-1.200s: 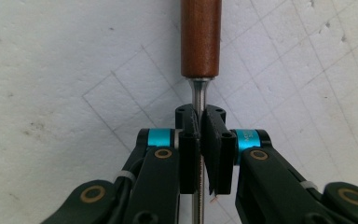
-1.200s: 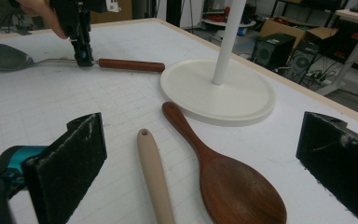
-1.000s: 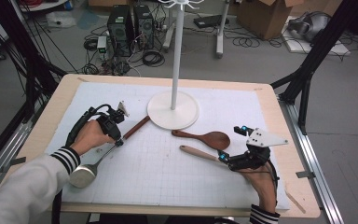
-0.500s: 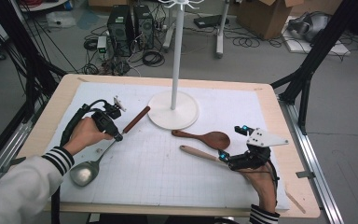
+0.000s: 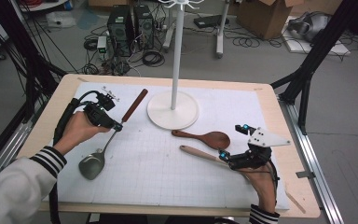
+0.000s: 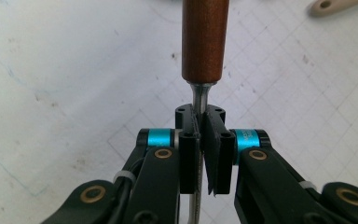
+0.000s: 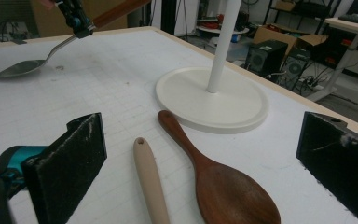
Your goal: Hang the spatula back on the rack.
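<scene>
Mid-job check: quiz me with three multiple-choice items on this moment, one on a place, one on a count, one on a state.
1. Where does the left gripper grip the metal spoon?
A. on the bowl
B. on the metal neck just below the wooden handle
C. on the handle's far end

2. How many wooden utensils lie in front of the right gripper?
A. one
B. two
C. four

3. How do the right gripper's jaws stand?
A. wide open, empty
B. shut on a spoon
C. shut on the stand's pole

Key:
1 B, the pads pinch the neck.
2 B, the dark wooden spoon and the pale wooden utensil.
3 A, the pads stand far apart.
</scene>
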{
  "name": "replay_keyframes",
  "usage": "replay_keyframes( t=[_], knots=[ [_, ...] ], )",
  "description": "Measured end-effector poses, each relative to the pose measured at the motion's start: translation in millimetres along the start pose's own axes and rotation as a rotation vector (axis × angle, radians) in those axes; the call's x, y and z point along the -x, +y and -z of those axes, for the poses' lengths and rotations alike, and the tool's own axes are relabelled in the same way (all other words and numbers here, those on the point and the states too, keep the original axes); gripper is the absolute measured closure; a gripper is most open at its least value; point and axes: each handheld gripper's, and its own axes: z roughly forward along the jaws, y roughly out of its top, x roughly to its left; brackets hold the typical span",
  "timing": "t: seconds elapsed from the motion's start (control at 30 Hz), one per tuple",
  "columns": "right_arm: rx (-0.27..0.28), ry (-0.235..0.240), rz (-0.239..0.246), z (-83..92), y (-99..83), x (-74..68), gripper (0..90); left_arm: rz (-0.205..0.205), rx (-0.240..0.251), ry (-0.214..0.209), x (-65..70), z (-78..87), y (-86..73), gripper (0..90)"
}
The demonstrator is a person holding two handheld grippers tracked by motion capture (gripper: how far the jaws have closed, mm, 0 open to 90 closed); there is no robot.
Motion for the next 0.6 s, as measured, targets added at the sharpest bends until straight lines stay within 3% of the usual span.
replay_keyframes(
  t=[0.23, 0.4, 0.6],
  knots=[
    [0.014, -0.005, 0.001, 0.5, 3.1, -1.3, 0.7, -0.037, 0.115, -0.048, 2.3, 15.2, 1.5, 84.7],
    [0.025, -0.004, 0.001, -0.8, 6.7, -3.5, 0.7, -0.060, 0.185, -0.058, 5.5, 23.7, 0.5, 84.7],
    [0.042, -0.001, 0.000, -4.1, 12.0, -6.0, 0.7, -0.118, 0.255, -0.067, 11.6, 36.0, 4.2, 84.7]
  ],
)
